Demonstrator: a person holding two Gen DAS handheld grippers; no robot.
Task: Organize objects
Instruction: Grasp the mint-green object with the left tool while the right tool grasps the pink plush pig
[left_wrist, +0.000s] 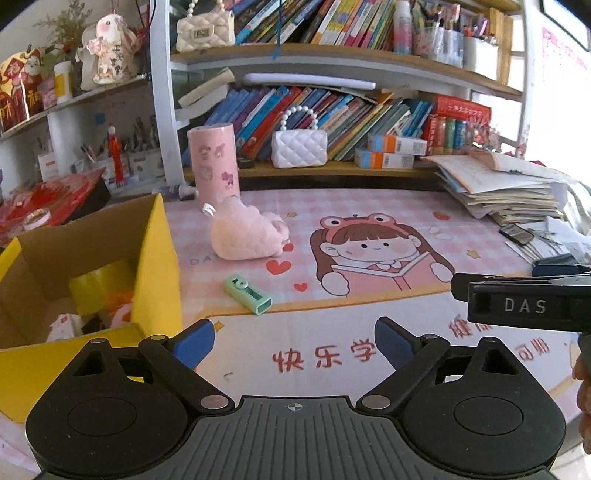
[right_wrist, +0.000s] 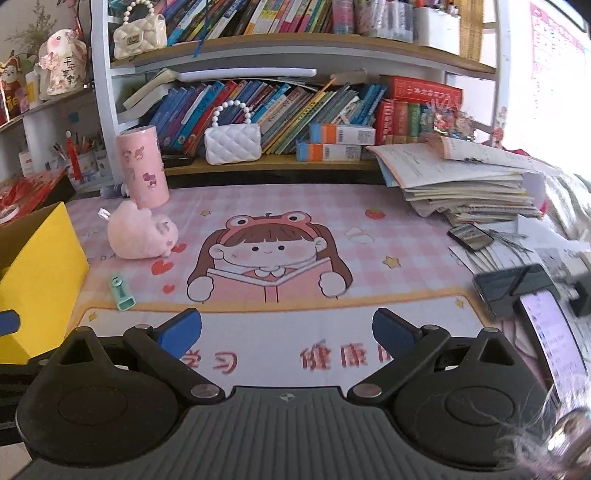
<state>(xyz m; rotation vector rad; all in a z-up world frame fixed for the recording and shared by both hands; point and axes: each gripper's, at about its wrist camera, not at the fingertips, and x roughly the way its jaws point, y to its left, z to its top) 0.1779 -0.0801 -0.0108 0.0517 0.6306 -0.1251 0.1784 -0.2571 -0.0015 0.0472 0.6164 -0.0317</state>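
On the pink checked cartoon mat (left_wrist: 369, 206) covering the surface, a pink plush toy (left_wrist: 246, 233) lies just in front of a tall pink cylinder tin (left_wrist: 214, 160). Nearer the camera than the plush lies a small mint-green plastic gadget (left_wrist: 248, 294), apart from it. Left of the plush stands an open yellow cardboard box (left_wrist: 157, 266) with items inside. Both the left tool (left_wrist: 294, 341) and the right tool (right_wrist: 287, 332) stand wide with nothing between their blue pads, above the mat's near edge.
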